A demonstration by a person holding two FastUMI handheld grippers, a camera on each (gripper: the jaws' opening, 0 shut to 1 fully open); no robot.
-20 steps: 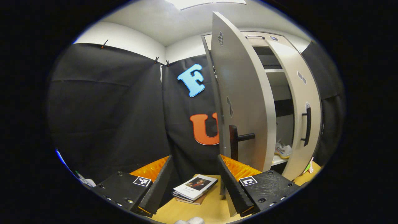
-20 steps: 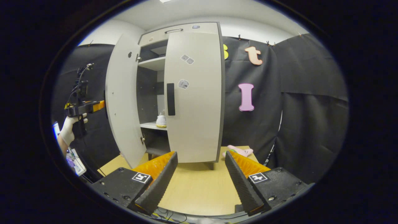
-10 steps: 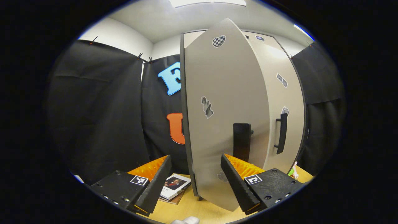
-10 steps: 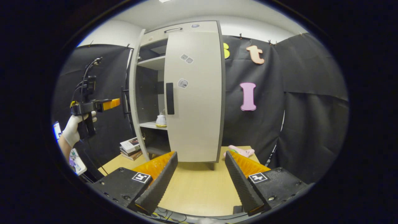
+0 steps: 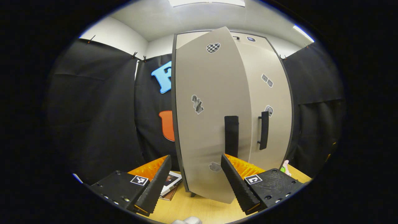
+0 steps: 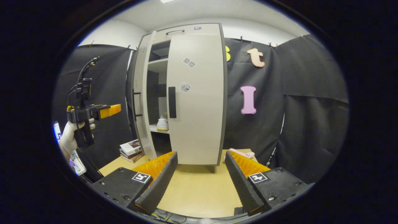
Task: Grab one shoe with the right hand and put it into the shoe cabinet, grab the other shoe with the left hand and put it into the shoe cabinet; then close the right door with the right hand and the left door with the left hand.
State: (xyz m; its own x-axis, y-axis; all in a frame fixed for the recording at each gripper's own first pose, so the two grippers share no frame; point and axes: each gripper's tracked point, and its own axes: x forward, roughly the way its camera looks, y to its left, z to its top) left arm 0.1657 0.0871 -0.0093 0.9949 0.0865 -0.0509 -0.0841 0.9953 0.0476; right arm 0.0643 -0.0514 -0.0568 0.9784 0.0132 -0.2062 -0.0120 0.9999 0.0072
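Currently, in the left gripper view, the left gripper stands with its fingers wide apart and nothing between them, close in front of the shoe cabinet. The left door is nearly shut, its free edge standing slightly proud of the right door, which lies flush with the cabinet front. Each door carries a dark vertical handle, and the left door's handle sits just above the right-hand finger. A stack of books lies on the wooden table to the left of the cabinet.

Next, in the right gripper view, the right gripper is likewise wide open and empty, well back from the cabinet. The right door is closed; the left door is ajar, leaving a gap. Through that gap a white shoe rests on a shelf. At far left, a gloved hand holds the left gripper near the left door's outer face.
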